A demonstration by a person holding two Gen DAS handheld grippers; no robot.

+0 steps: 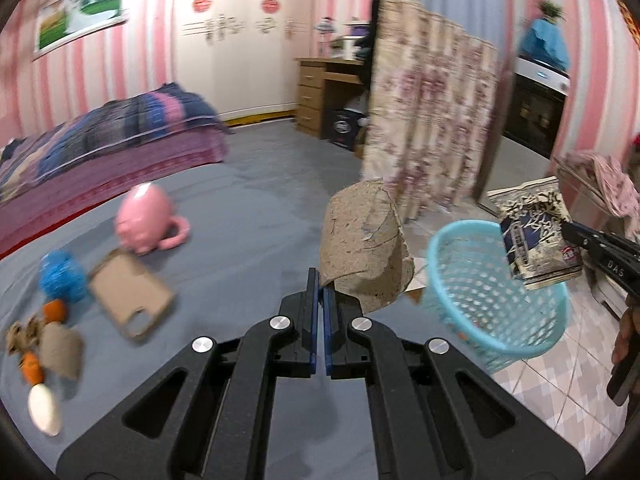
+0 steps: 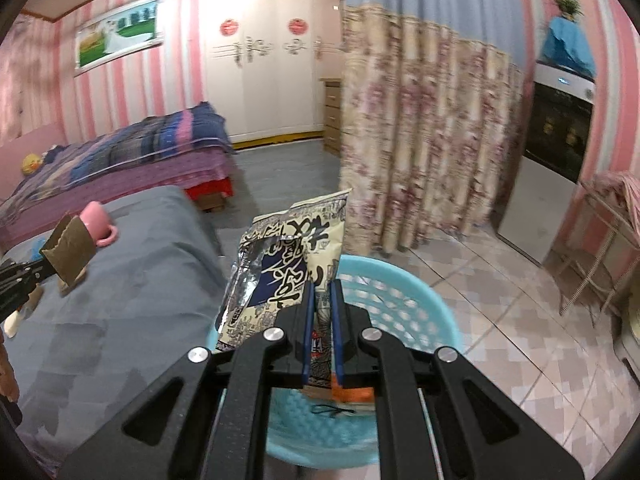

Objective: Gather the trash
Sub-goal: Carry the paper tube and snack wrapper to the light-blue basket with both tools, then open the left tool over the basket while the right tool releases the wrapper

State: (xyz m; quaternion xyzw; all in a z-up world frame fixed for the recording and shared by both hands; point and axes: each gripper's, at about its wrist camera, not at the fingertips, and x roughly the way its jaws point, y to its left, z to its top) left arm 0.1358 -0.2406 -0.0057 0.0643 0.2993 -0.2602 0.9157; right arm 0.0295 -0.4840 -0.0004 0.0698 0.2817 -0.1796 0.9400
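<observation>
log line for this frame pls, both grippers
left hand-held gripper: shut on brown paper scrap | right hand-held gripper: shut on snack wrapper, over blue basket | neither dropped yet

Basket mouth stands open from above, on the tiled floor just beside the grey bed edge. Floral curtain closes the far side. Near left on the bed: pink mug, phone case, blue scrubber; middle grey cover bare.
</observation>
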